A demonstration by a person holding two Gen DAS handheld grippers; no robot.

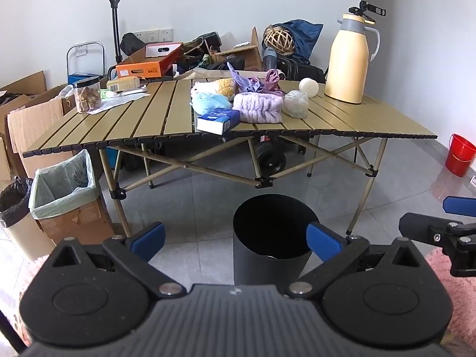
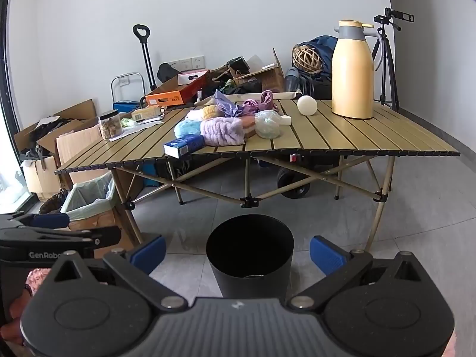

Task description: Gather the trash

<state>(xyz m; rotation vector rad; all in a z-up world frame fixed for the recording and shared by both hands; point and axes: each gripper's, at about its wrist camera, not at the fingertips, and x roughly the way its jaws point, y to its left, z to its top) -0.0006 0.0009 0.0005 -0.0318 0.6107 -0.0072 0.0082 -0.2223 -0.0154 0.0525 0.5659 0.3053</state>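
Black bin (image 1: 275, 238) on grey tile floor (image 1: 202, 202), cluttered slatted table (image 1: 148, 113) behind

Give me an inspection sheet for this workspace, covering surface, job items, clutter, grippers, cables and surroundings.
Surface: folding slatted table, right half mostly bare.
Job's things: black bin on the floor in front of the table; crumpled clear bag, blue box overhanging the near edge.
Clutter: purple towel, blue plush, white ball, snack jar, yellow thermos.
Grippers: left gripper open, empty, above the floor; right gripper open, empty, facing the bin.
Cables: nothing seen.
Surroundings: lined cardboard box at the table's left, red bucket, tripod, cartons and bags behind.
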